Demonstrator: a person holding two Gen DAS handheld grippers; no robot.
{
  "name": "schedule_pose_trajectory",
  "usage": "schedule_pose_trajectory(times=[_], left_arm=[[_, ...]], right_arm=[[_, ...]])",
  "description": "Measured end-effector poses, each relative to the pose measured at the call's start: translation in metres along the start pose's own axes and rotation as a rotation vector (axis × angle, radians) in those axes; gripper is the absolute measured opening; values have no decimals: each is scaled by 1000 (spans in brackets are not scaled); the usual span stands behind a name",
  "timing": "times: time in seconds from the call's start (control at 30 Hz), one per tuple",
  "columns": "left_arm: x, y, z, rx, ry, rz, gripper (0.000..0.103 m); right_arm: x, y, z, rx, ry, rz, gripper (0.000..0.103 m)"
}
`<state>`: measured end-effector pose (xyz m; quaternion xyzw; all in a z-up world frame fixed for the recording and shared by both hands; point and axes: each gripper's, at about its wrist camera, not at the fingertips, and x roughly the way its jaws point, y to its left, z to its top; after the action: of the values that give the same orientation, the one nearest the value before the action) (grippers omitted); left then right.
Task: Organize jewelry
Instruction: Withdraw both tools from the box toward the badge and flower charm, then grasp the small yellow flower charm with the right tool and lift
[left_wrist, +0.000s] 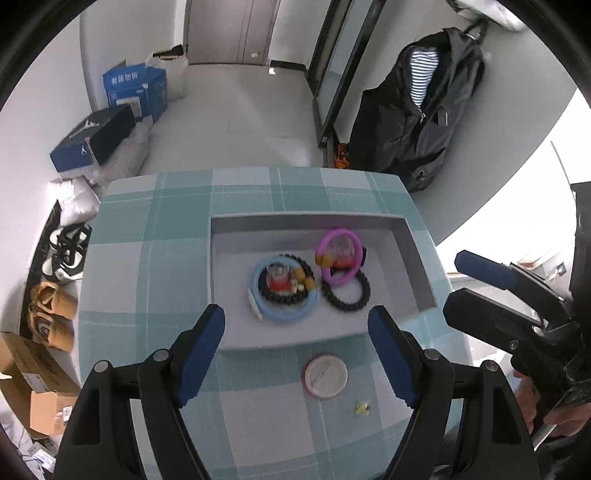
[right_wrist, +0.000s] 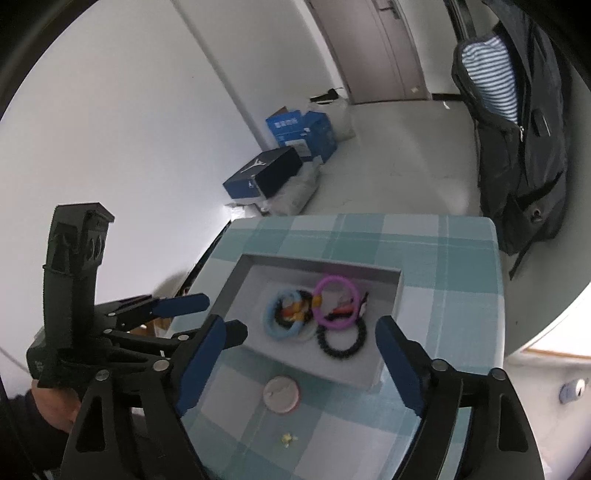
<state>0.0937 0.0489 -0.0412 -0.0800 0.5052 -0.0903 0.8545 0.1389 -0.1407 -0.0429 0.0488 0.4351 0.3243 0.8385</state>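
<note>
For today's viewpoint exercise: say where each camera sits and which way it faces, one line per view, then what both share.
Left wrist: above the table's near edge, facing the grey tray; own open left gripper, right gripper at right.
Right wrist: further right, facing left across the tray; own open right gripper, left gripper at left.
Shared: tray, purple ring, round lid.

Tabletop (left_wrist: 155, 258): covered in a teal-and-white checked cloth, its far edge toward the room's pale floor.
Tray (left_wrist: 413, 258): a shallow grey rectangular tray sits on the cloth toward the far side, holding a cluster of bracelets.
Round lid (left_wrist: 325, 375): a white disc with a reddish rim lies flat on the cloth, just beside the tray's near edge.
Small yellow piece (left_wrist: 362, 407): a tiny trinket lies alone on the cloth, near the disc, apart from the tray.
</note>
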Motion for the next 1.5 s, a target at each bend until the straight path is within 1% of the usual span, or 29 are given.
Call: schedule_pose_trajectory(times=[0.1, 0.2, 0.3, 0.37, 0.4, 0.43, 0.5, 0.57, 0.67, 0.8, 0.87, 0.9, 0.93, 0.97, 1.07, 1.1, 1.13, 1.27, 1.33, 1.37, 1.43, 1.5], left_arm=[[-6, -2, -15, -7, -24, 21, 76], [-7, -3, -31, -17, -33, 31, 76], [-7, -7, -46, 7, -34, 47, 76], [-7, -10, -54, 28, -32, 62, 76], [-8, -9, -56, 25, -34, 61, 76], [-11, -9, -59, 19, -48, 56, 76], [-13, -7, -63, 7, -64, 68, 77], [-10, -5, -68, -15, -47, 51, 77], [-6, -1, -75, -29, -22, 38, 77], [-2, 10, -75, -58, -4, 46, 77], [0, 15, -74, -70, 7, 55, 77], [1, 17, -76, -77, 11, 58, 77], [2, 20, -77, -94, 18, 59, 77], [4, 22, -77, -108, 30, 57, 77], [8, 25, -78, -112, 50, 51, 77], [8, 26, -78, -111, 52, 53, 77], [9, 26, -77, -112, 55, 58, 77], [11, 29, -77, -128, 67, 52, 77], [11, 31, -77, -134, 69, 48, 77], [11, 31, -77, -136, 71, 48, 77], [12, 32, -76, -139, 73, 46, 77], [12, 31, -76, -138, 74, 40, 77]], right_arm=[[-4, 4, -11, -12, -4, -18, 87], [-9, 3, -24, -21, -1, -56, 88], [-15, 2, -36, -18, 6, -78, 89], [-20, 3, -43, -18, 4, -87, 91], [-22, 5, -47, -24, 1, -95, 95], [-25, 7, -52, -39, -12, -121, 99], [-24, 12, -59, -60, -16, -143, 100], [-18, 12, -66, -74, -1, -143, 100], [-4, 11, -80, -87, 47, -141, 100], [12, 17, -95, -119, 99, -155, 98], [19, 22, -101, -144, 116, -167, 90], [22, 24, -103, -154, 124, -165, 83], [26, 26, -104, -164, 131, -165, 79], [28, 27, -105, -169, 138, -166, 78], [37, 29, -105, -178, 163, -158, 67], [41, 30, -105, -184, 173, -161, 61], [44, 30, -106, -190, 182, -156, 56], [51, 35, -106, -223, 194, -157, 48], [57, 39, -108, -249, 215, -182, 37], [58, 40, -109, -254, 222, -183, 37], [59, 42, -108, -270, 221, -186, 32], [61, 45, -108, -277, 223, -191, 30]])
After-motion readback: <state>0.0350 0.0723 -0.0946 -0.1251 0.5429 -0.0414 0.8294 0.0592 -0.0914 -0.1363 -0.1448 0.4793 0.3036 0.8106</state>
